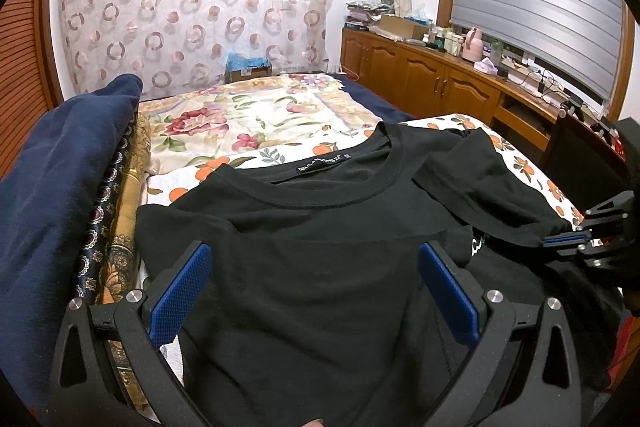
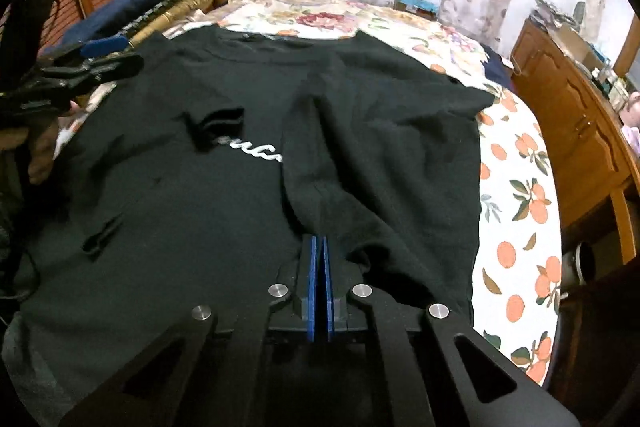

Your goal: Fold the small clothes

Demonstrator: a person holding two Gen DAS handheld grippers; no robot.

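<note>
A black T-shirt [image 1: 320,227] with white lettering lies on the bed, collar toward the far end; it also shows in the right wrist view [image 2: 200,227]. My left gripper [image 1: 316,263] is open, its blue pads hovering over the shirt's left half, nothing between them. My right gripper [image 2: 319,243] is shut on a raised fold of the shirt's right side. In the left wrist view the right gripper [image 1: 560,241] pinches the shirt's edge at the right. In the right wrist view the left gripper [image 2: 116,55] sits at the shirt's far left shoulder.
An orange-print sheet [image 2: 516,195] covers the bed, with a floral blanket [image 1: 248,111] beyond. Folded dark blue bedding [image 1: 68,163] and patterned rolls [image 1: 124,195] lie at the left. A wooden cabinet [image 1: 432,79] with clutter runs along the right.
</note>
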